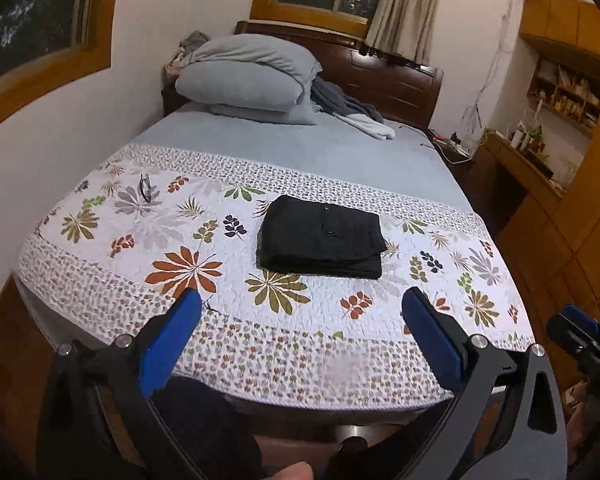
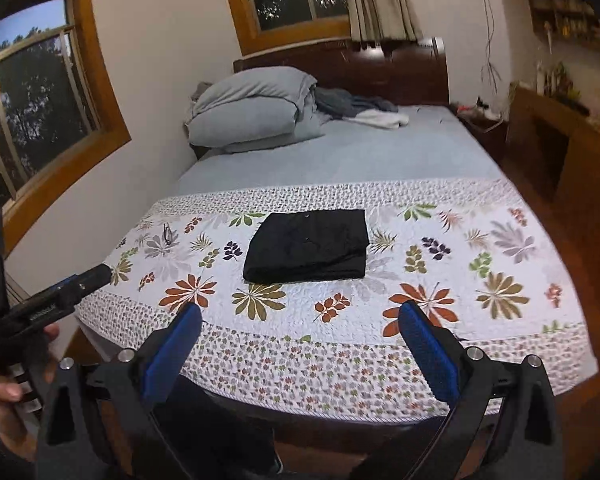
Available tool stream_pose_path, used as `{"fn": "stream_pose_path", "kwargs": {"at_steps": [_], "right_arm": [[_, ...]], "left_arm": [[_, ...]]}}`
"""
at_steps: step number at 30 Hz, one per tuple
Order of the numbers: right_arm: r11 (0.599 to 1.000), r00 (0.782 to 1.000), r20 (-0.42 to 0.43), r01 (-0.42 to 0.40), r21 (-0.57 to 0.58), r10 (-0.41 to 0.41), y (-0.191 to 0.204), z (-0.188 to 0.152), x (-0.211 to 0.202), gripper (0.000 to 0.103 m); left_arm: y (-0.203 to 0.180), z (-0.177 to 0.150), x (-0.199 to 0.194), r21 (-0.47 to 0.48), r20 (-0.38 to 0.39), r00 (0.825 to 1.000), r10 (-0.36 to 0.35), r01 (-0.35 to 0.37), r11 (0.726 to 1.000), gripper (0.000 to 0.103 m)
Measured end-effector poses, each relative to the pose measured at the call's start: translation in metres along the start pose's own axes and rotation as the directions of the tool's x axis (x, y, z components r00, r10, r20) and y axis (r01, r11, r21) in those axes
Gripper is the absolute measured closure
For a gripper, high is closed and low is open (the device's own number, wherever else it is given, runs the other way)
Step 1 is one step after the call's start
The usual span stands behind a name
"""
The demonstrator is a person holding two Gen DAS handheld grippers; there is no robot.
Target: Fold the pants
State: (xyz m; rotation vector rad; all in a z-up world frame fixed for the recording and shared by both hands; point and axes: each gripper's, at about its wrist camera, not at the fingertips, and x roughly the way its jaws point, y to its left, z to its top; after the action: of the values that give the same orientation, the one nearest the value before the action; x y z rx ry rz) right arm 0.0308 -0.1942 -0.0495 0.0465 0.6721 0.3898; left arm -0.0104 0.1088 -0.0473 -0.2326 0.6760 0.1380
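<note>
Black pants (image 1: pixel 320 238) lie folded into a compact rectangle on the floral quilt (image 1: pixel 180 248) near the foot of the bed, with small buttons showing on top. The same bundle of pants (image 2: pixel 308 246) appears in the right wrist view. My left gripper (image 1: pixel 302 300) hangs well back from the pants, over the quilt's near edge, jaws wide open with nothing between the blue pads (image 1: pixel 432 336). My right gripper (image 2: pixel 300 316) is likewise pulled back and wide open, empty. The left gripper (image 2: pixel 80 280) also shows at the left edge of the right wrist view, held by a hand.
Folded grey bedding and pillows (image 1: pixel 248 80) are stacked at the headboard, with loose clothes (image 1: pixel 352 112) beside them. A pair of glasses (image 1: pixel 145 192) lies on the quilt's far left. A wooden desk and shelves (image 1: pixel 540 152) stand to the right of the bed. Windows line the walls.
</note>
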Motion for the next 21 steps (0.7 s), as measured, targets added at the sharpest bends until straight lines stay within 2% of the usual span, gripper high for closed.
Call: {"fn": "stream_pose_path", "kwargs": {"at_steps": [2,4,6,9,11,15,17,21], "right_arm": [[1.0,1.0,0.002,0.008,-0.03,-0.008,0.01,-0.002,-0.012,0.004],[0.997,0.999,0.001,0.052,-0.063,-0.052,0.021,-0.002,-0.023,0.004],[0.995,0.998,0.002,0.06,-0.078,-0.06,0.026,-0.001,-0.029,0.004],[0.993,0.997,0.027,0.074,-0.087,-0.072,0.033,0.002,-0.047,0.004],[0.99,0.994,0.026,0.106,-0.09,-0.104,0.035,0.004,-0.053,0.004],[0.995,0.997,0.015,0.074,-0.06,-0.073,0.038,0.006,-0.061,0.004],[0.994,0.996,0.01,0.091,-0.056,-0.091,0.039,0.005,-0.06,0.004],[0.995,0.995,-0.005,0.097,-0.033,-0.097,0.032,0.006,-0.053,0.004]], "left_arm": [[-0.006,-0.002,-0.016,0.021,0.005,1.0,0.022,-0.022,1.0,0.003],[-0.01,-0.006,-0.034,0.035,0.012,1.0,0.0,0.0,0.999,0.003],[-0.015,-0.011,-0.049,0.055,0.019,1.0,-0.018,0.017,0.998,0.003],[-0.019,-0.016,-0.071,0.101,0.036,0.999,0.021,-0.024,0.995,0.003],[-0.018,-0.018,-0.081,0.103,0.041,0.999,0.011,-0.015,0.995,0.003],[-0.021,-0.023,-0.091,0.135,0.047,0.999,0.006,-0.012,0.991,0.003],[-0.022,-0.025,-0.093,0.137,0.057,0.998,0.011,-0.019,0.99,0.003],[-0.021,-0.022,-0.09,0.096,0.038,0.997,-0.069,0.065,0.993,0.003]]}}
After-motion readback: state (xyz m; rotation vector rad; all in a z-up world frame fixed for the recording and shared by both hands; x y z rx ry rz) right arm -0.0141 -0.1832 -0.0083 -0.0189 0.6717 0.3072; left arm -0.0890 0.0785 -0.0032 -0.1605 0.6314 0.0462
